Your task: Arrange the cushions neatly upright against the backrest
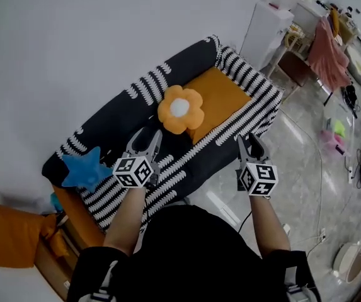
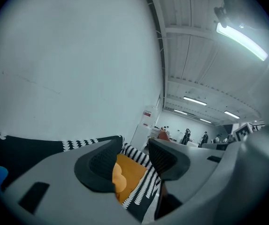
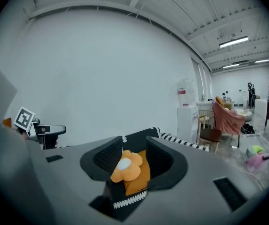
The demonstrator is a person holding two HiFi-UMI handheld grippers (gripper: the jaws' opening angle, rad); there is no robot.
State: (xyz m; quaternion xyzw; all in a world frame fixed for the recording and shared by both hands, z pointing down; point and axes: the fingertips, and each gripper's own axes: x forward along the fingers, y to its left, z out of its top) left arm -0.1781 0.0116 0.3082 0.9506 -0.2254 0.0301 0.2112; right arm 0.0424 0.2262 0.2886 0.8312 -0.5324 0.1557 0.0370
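Note:
A black sofa with white patterned trim stands against the white wall. On its seat an orange flower cushion leans in front of a square orange cushion. A blue star cushion lies at the sofa's left end. My left gripper hovers open over the seat's front, below the flower cushion, holding nothing. My right gripper is open by the sofa's front right edge, away from the cushions. Between the right gripper's fingers the flower cushion shows far off. The left gripper view shows the orange cushion.
An orange cloth lies on a low wooden piece at the lower left. A white water dispenser stands right of the sofa, with a chair draped in pink cloth beyond. Cables and small items lie on the glossy floor at the right.

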